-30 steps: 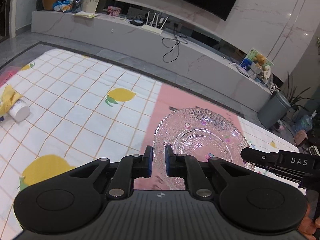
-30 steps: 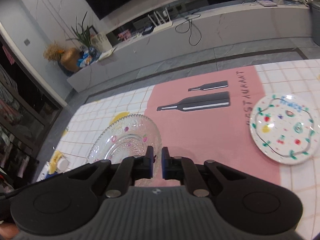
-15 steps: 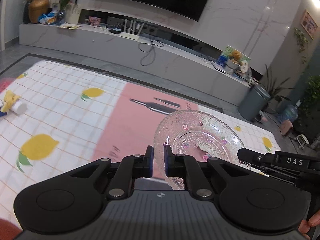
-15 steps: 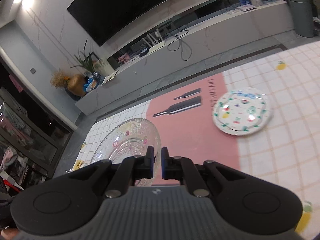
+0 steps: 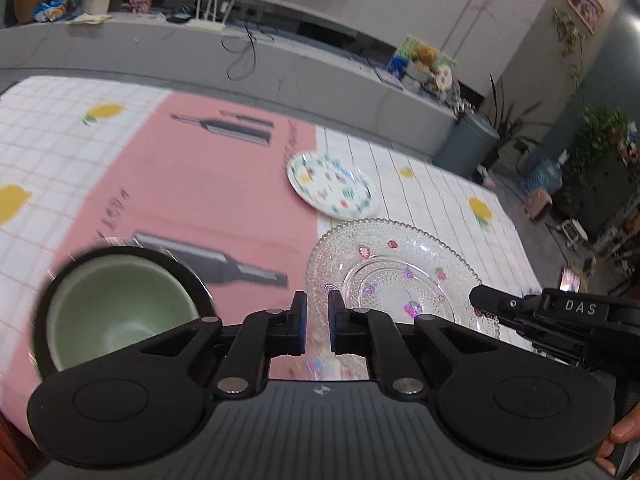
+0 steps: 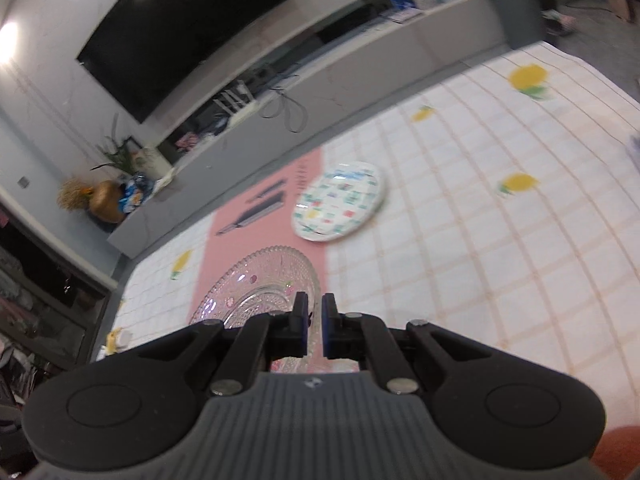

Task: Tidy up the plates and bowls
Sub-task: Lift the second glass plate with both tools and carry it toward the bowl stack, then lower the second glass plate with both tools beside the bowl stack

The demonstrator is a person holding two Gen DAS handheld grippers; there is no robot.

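Glass plate point(image 5: 394, 276) carried above the mat point(image 5: 192, 184), both grippers' jaws clenched on its rim – uneven lift risks slipping, chipping on the painted plate point(image 5: 332, 186).

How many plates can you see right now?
2. The glass plate is held by both grippers; the painted plate lies on the mat beyond it. Others may sit out of view.

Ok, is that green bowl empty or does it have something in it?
Empty. The left wrist view looks down into the green bowl and shows only its bare pale-green inside and bottom. It stands upright.
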